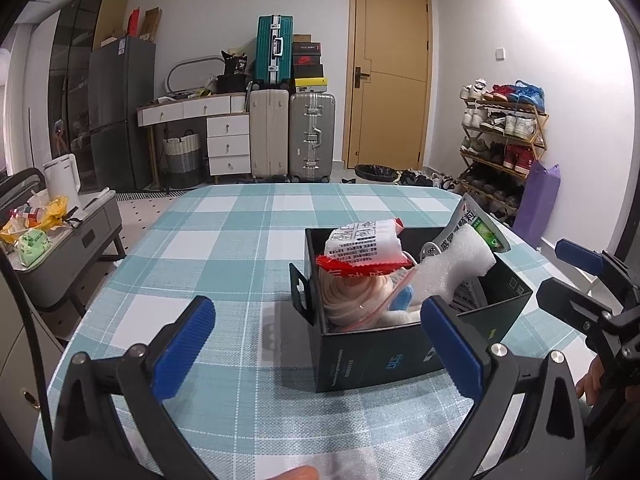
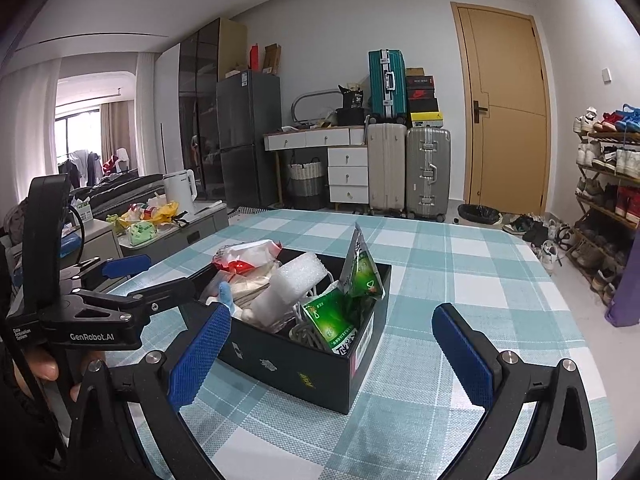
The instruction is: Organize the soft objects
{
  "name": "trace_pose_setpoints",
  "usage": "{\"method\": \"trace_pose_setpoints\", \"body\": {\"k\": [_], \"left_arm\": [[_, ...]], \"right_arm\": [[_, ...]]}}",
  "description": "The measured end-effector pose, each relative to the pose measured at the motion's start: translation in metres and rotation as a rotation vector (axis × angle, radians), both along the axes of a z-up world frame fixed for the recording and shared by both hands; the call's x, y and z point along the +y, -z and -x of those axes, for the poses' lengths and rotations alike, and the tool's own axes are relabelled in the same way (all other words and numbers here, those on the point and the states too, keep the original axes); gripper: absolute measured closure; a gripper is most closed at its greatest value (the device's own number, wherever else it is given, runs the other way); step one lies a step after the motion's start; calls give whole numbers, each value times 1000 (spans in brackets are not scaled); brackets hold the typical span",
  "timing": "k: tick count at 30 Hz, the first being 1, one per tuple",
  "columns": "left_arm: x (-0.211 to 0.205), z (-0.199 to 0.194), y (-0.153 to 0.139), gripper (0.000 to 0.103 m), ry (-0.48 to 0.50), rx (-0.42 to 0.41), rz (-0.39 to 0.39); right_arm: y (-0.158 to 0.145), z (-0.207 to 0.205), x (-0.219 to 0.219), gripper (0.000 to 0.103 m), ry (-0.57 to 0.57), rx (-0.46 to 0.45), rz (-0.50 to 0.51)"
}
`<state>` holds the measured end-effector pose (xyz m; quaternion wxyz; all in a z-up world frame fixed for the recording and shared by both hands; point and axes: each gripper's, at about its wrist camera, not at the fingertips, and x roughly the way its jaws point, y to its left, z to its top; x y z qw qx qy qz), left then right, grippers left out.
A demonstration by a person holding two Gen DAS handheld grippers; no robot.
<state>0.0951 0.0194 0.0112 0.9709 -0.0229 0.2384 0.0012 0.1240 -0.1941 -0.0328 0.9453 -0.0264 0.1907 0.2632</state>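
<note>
A black open box stands on the teal checked tablecloth. It is stuffed with soft items: a red-and-white packet on top, a white foam piece, green sachets, a pinkish bundle in a zip bag and something blue. My left gripper is open just short of the box's near left corner. My right gripper is open at the box's right side. Neither holds anything.
A grey side table with a white kettle and snack bags stands left of the table. Suitcases, a desk and a door line the far wall. A shoe rack and a purple roll stand at the right.
</note>
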Motion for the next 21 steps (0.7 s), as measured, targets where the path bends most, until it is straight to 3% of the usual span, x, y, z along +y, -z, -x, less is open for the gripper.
{"method": "trace_pose_setpoints", "body": {"k": [21], "left_arm": [[-3, 1, -2, 0, -6, -9, -11]], "right_arm": [[2, -1, -3, 1, 1, -8, 1]]}}
